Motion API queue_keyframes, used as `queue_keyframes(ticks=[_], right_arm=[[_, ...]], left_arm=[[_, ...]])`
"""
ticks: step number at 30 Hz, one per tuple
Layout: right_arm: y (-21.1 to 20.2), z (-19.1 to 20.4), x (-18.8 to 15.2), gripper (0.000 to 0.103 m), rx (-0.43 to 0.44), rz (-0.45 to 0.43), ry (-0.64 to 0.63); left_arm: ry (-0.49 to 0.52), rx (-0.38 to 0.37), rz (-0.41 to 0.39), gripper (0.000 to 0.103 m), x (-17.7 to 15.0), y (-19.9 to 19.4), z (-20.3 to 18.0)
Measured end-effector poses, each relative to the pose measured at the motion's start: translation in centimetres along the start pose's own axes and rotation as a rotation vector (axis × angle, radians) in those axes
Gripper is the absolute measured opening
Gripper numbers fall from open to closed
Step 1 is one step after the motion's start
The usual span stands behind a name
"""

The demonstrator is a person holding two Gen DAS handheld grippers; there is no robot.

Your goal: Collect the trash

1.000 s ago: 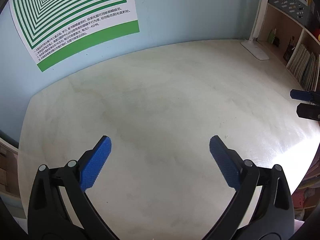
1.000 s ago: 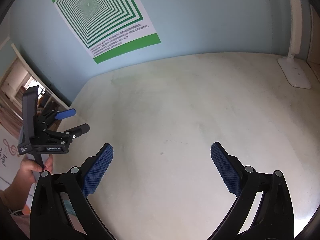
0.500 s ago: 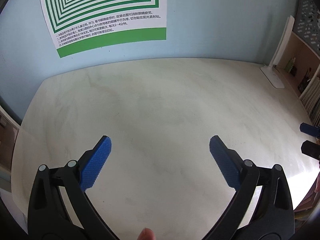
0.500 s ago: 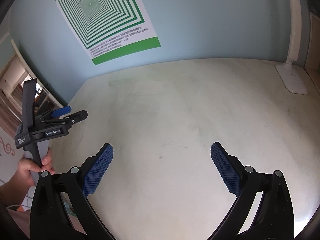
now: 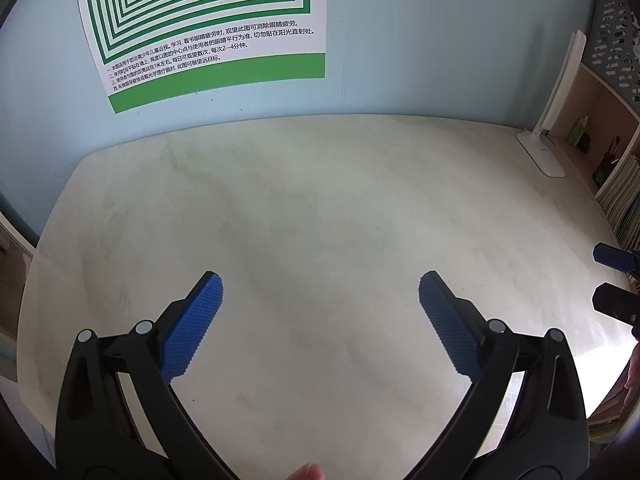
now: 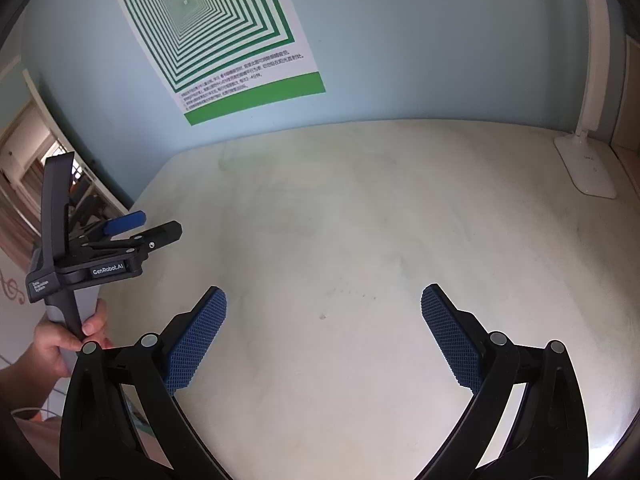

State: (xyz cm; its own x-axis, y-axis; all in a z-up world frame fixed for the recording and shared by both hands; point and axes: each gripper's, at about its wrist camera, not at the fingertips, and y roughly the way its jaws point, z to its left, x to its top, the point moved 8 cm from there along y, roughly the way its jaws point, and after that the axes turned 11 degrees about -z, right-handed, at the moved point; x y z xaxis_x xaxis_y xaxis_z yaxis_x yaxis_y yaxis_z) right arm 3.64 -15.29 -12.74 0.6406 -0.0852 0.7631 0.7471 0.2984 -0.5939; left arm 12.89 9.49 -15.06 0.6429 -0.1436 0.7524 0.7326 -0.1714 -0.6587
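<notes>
The shelf unit (image 5: 608,148) at the bench's right edge is the only thing that holds anything: a green bottle (image 5: 576,130) stands in an upper compartment, and a row of books or folders (image 5: 622,200) stands in the one below; what else is in there is too small to tell. On the pale bench (image 5: 320,208) stands one white desk lamp (image 6: 588,160), at the far right corner by the wall; one green-and-white poster (image 5: 208,28) of nested squares hangs on the blue wall behind. No trash shows on the bench in either view. Two tongs are in sight: the left tongs (image 5: 320,300) hover over the near middle of the bench with their blue pads (image 5: 192,328) wide apart and nothing between them; the right tongs (image 6: 324,312) hover likewise, spread wide and holding nothing. In the right wrist view a hand (image 6: 66,344) grips the left tongs' handle from below, at the bench's left edge, the tool held about level and pointing across the bench.
</notes>
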Motion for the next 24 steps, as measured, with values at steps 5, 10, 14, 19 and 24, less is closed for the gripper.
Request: queue_keyframes(ticks=[5, 10, 14, 19, 24], right_arm=[[0.1, -0.1, -0.1, 0.097, -0.022, 0.005, -0.012], [0.3, 0.1, -0.2, 0.097, -0.021, 0.008, -0.013], [0.8, 0.4, -0.2, 0.097, -0.027, 0.018, -0.031], [1.3, 0.8, 0.0, 0.097, -0.022, 0.017, -0.041], [1.7, 1.4, 0.2, 0.097, -0.015, 0.021, -0.057]], left_arm=[[-0.002, -0.002, 0.007, 0.096, -0.5, 0.0, 0.0], [-0.015, 0.001, 0.017, 0.096, -0.9, 0.2, 0.3], [-0.013, 0.016, 0.004, 0.096, -1.1, 0.0, 0.6], [0.000, 0.043, -0.007, 0.096, -1.2, -0.3, 1.1], [-0.029, 0.044, 0.025, 0.096, -1.8, 0.2, 1.7]])
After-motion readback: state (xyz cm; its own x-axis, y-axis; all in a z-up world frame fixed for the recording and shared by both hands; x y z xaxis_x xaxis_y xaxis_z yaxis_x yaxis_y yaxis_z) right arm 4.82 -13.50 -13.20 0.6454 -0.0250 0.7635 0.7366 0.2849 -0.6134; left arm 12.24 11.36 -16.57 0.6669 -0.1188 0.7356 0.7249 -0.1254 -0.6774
